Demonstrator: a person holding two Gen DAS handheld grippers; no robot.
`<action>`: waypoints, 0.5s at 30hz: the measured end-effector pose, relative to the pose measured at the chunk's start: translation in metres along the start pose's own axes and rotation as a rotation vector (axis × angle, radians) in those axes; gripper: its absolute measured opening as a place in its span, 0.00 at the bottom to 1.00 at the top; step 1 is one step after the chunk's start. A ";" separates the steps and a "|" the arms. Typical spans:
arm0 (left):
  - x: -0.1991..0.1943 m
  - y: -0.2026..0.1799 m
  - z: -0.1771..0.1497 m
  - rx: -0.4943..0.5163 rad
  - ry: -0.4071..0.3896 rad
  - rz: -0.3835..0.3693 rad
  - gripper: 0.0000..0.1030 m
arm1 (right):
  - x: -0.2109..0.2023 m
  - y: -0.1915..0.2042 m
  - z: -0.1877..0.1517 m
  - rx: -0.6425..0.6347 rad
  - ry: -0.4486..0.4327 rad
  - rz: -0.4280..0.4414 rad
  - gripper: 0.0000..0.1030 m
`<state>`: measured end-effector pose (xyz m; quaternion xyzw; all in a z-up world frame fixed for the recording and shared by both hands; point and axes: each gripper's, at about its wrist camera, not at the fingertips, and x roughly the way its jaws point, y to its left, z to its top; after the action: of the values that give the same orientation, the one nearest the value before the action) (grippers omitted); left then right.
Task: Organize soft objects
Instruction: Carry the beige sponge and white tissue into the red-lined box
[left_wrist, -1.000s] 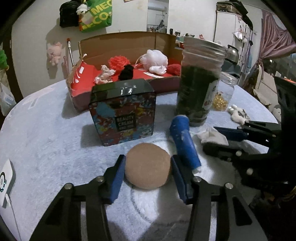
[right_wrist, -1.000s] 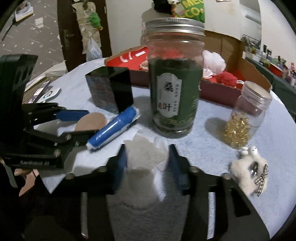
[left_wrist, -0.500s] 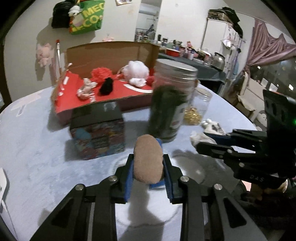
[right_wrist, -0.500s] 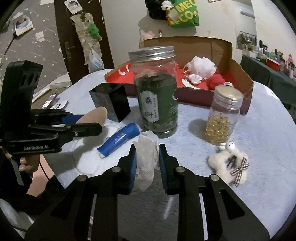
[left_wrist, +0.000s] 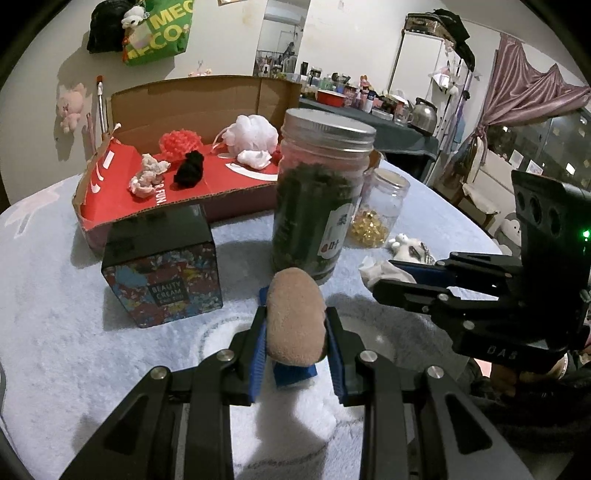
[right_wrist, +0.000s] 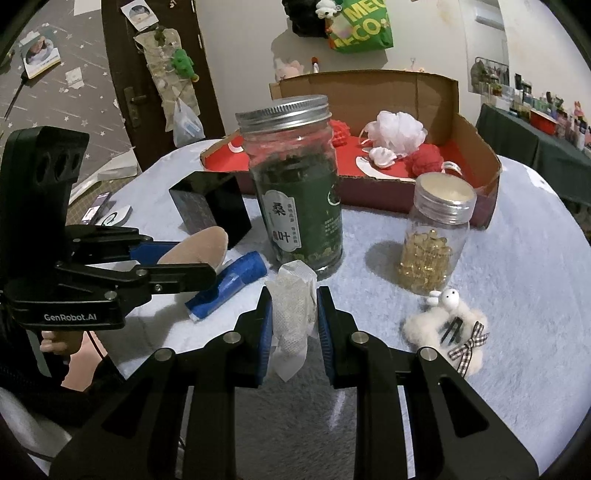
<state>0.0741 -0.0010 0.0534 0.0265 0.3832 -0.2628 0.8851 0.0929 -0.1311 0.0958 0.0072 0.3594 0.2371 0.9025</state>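
My left gripper (left_wrist: 295, 325) is shut on a tan round sponge puff (left_wrist: 295, 317), squeezed edge-up between the blue pads and lifted off the table. My right gripper (right_wrist: 293, 314) is shut on a crumpled white mesh cloth (right_wrist: 291, 314), also off the surface. Each gripper shows in the other's view: the right gripper (left_wrist: 388, 275) with the white cloth (left_wrist: 380, 271), the left gripper (right_wrist: 199, 258) with the puff (right_wrist: 199, 245). The red-lined cardboard box (left_wrist: 110, 206) at the back holds a white bath pouf (left_wrist: 251, 134), a red pouf (left_wrist: 179, 142) and a black ball (left_wrist: 190, 170).
A tall green leaf jar (right_wrist: 299, 192) and a small jar of yellow capsules (right_wrist: 432, 240) stand before the box. A patterned cream box (left_wrist: 162, 273) sits left. A blue tube (right_wrist: 229, 286) lies under the left gripper. A fluffy white toy (right_wrist: 450, 328) lies right.
Both grippers closed on their objects, the left on the puff and the right on the white cloth, then lifted them off the table. Over the last half second both stayed nearly still.
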 end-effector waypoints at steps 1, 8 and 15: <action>0.000 0.001 0.000 -0.001 0.001 0.002 0.30 | 0.000 0.000 0.000 0.001 0.003 -0.001 0.21; -0.009 0.017 -0.009 -0.043 0.006 0.038 0.30 | -0.004 -0.008 -0.002 0.020 0.002 -0.021 0.21; -0.025 0.051 -0.019 -0.107 -0.002 0.114 0.30 | -0.013 -0.028 -0.003 0.056 0.001 -0.057 0.21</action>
<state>0.0722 0.0592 0.0496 0.0008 0.3938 -0.1911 0.8991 0.0947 -0.1623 0.0968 0.0219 0.3665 0.2012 0.9081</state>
